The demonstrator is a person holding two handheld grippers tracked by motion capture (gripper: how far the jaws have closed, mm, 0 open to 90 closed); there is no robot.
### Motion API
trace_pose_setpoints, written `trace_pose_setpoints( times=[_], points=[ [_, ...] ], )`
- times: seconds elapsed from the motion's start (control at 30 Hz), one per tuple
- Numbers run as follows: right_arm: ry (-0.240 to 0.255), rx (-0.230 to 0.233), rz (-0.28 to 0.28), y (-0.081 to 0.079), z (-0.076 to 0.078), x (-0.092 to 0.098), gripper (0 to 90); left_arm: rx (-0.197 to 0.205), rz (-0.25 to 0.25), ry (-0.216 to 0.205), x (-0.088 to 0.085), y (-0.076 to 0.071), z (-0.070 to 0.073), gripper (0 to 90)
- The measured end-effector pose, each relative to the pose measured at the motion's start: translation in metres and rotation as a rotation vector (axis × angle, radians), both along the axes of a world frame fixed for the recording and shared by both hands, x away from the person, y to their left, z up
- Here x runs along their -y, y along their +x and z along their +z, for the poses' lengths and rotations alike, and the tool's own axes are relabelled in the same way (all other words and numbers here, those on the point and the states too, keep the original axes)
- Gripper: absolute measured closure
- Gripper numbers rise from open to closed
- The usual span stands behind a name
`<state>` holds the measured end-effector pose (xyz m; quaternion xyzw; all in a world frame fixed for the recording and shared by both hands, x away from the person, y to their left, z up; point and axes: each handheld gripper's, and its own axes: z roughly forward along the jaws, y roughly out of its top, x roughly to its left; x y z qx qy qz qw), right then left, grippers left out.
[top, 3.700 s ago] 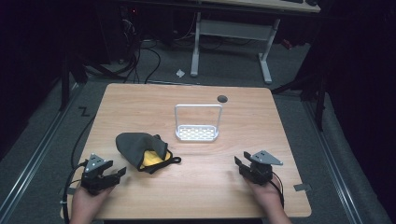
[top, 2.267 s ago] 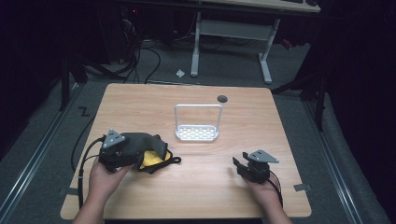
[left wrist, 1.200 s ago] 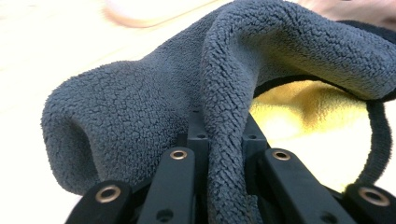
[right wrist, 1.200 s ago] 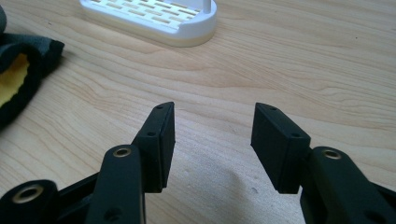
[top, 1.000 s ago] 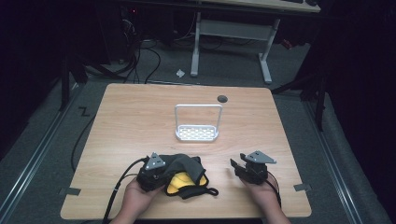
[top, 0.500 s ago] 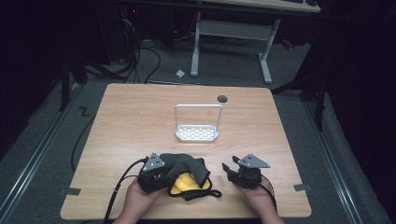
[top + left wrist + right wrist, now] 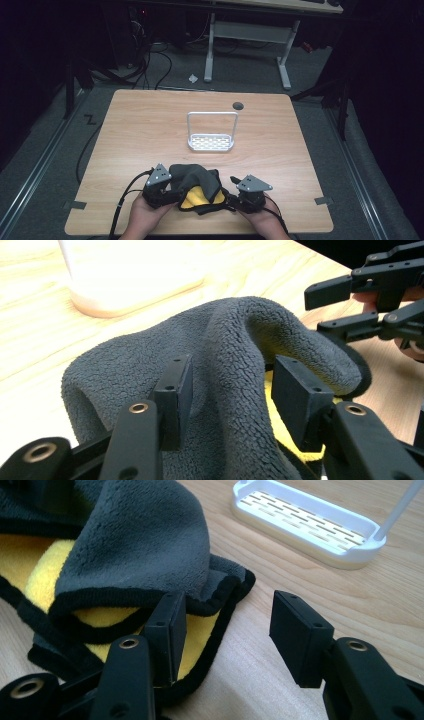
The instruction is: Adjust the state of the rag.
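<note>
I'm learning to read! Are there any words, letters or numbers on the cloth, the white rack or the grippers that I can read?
None: no words, letters or numbers can be read anywhere.
Grey and yellow cloth: plain, no label showing.
White rack: only slots, no writing.
Left gripper and right gripper: plain black, no markings.

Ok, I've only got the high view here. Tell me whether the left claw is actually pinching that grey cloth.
Observer: No. In the left gripper view the left claw has just been opening. A raised fold of the grey cloth stands between its jaws, and the pads don't clamp it.
Operator: Now check the right claw.
Observer: In its own view the right claw is open. One jaw sits over the cloth's black-trimmed corner, the other over bare table.
</note>
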<state>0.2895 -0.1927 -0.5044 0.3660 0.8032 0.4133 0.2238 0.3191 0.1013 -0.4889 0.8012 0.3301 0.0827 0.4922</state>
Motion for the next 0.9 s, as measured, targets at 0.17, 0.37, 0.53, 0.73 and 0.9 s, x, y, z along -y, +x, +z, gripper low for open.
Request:
trace_pose_setpoints(
  times=[0.17, 0.37, 0.53, 0.73, 0.9],
  points=[
    [0.013, 0.0, -0.015, 0.0, 0.002, 0.004, 49.2, 0.013, -0.004, -0.006, 0.002, -0.003, 0.005, 48.7],
    [0.01, -0.006, -0.024, -0.002, 0.001, 0.006, 49.2, 0.042, -0.011, 0.032, 0.019, 0.008, 0.008, 46.6],
    [-0.012, -0.017, 0.003, -0.006, -0.003, 0.003, 49.2, 0.018, 0.003, 0.066, 0.02, 0.015, 0.0, 78.5],
    [-0.015, -0.069, 0.055, -0.007, -0.01, -0.007, 47.9, 0.025, 0.035, 0.032, 0.012, 0.015, 0.002, 81.8],
    [-0.046, -0.12, 0.12, -0.006, -0.019, -0.019, 49.3, 0.019, 0.042, 0.016, 0.007, 0.013, 0.002, 82.5]
  ],
)
